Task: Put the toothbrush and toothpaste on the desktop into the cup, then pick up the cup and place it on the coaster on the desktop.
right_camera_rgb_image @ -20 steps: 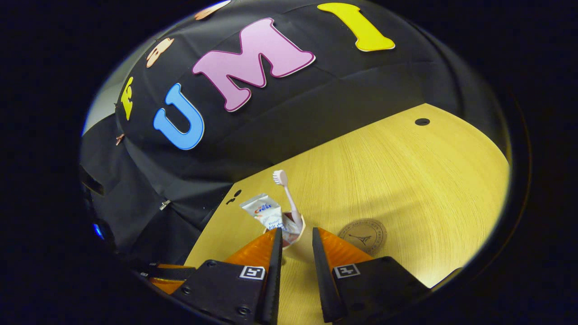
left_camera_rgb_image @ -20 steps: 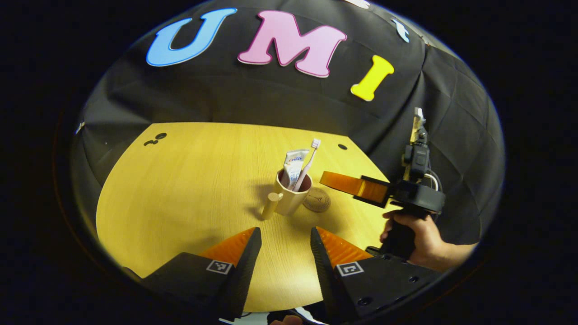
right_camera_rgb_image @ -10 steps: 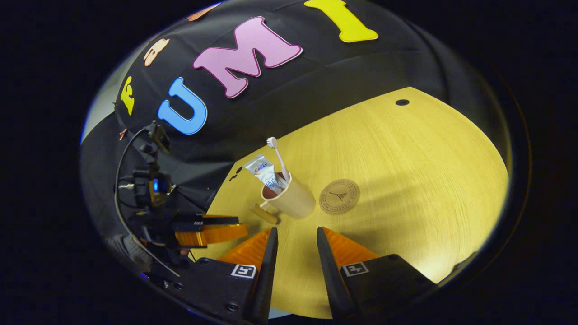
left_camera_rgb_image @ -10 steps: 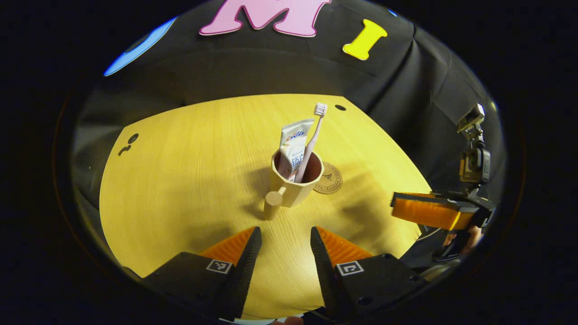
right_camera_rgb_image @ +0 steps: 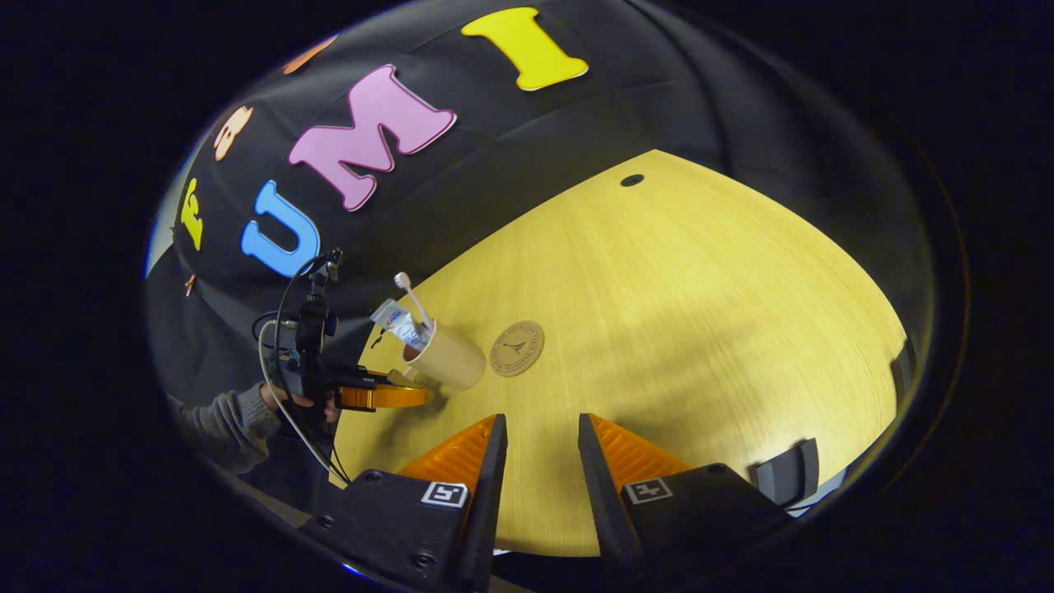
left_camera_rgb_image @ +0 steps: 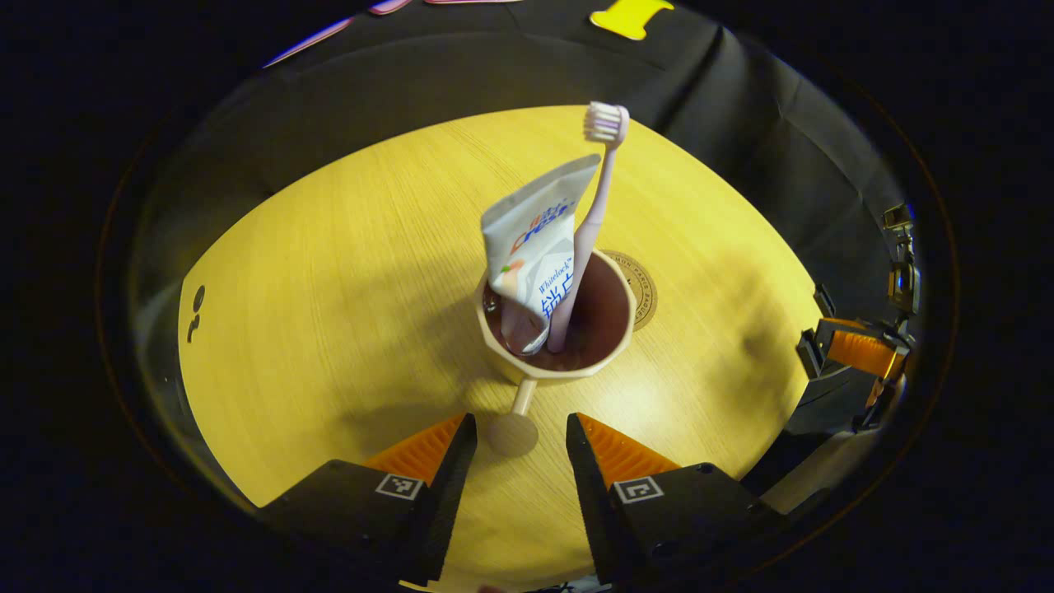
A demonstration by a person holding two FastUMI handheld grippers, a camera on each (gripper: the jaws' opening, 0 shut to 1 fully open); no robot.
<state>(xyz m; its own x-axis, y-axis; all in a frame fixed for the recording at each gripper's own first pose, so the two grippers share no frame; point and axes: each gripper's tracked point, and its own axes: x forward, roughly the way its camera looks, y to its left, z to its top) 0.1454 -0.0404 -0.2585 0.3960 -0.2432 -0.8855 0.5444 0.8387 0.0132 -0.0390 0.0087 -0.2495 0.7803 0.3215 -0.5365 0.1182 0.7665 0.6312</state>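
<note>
In the left gripper view our left gripper (left_camera_rgb_image: 517,436) stands open around the handle of the cup (left_camera_rgb_image: 557,331), which holds toothbrush (left_camera_rgb_image: 594,198) and toothpaste (left_camera_rgb_image: 533,247); we should close squarely on the handle.

In the right gripper view our right gripper (right_camera_rgb_image: 539,445) waits open and empty, well apart; the coaster (right_camera_rgb_image: 517,348) lies just beside the cup (right_camera_rgb_image: 445,360), so lift low and level.

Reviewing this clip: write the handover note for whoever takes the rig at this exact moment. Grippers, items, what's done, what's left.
Left gripper: jaws open, level with the peg-like handle of the beige cup, not yet closed on it.
Right gripper: jaws open, holding nothing, away from the cup over the yellow wooden desktop.
Pink toothbrush and white toothpaste tube both stand inside the cup.
Round brown coaster lies bare on the desktop just beside the cup.
Done: both items loaded.
Left: grip the handle, lift the cup, set it on the coaster.
</note>
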